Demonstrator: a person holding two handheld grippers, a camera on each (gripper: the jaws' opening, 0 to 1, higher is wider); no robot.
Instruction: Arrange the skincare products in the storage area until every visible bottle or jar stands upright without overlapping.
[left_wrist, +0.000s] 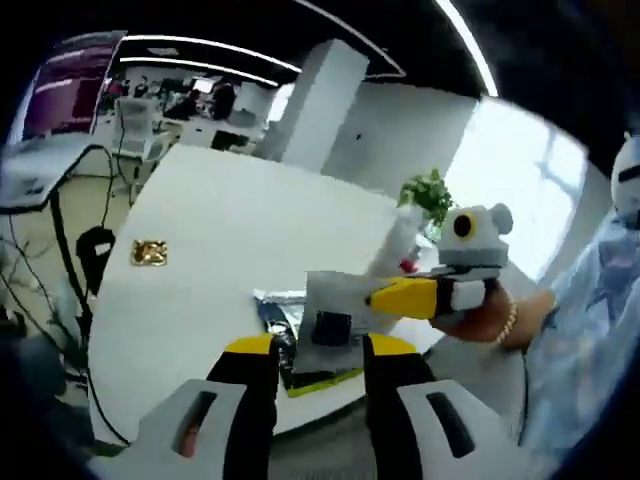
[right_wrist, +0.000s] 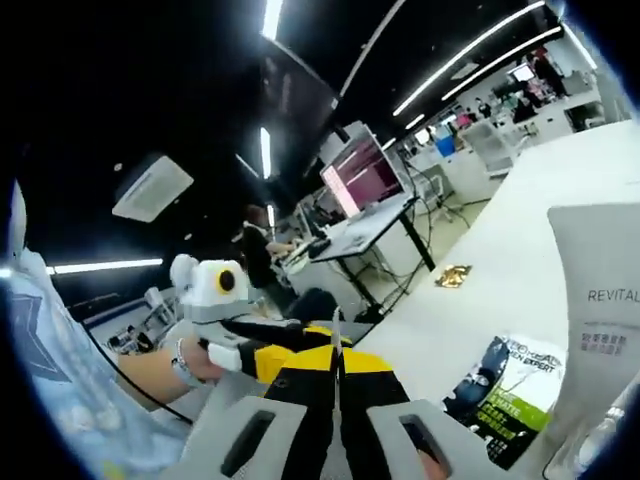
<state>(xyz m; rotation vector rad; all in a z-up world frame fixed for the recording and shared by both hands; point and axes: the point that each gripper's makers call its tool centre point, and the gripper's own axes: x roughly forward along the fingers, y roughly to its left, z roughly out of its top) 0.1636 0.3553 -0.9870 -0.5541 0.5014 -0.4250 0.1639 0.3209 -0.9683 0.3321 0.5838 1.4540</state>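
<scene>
Black jaws tipped yellow on grey gripper (left_wrist: 318, 385) bodies, pale blue patterned sleeve (left_wrist: 590, 300), beaded bracelet (left_wrist: 511, 322)

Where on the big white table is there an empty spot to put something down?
The white table is bare across its wide far stretch, beyond the small gold packet near one edge. The near edge is crowded: a dark sachet, a white box and the right gripper bunch together just ahead of the left gripper.
</scene>
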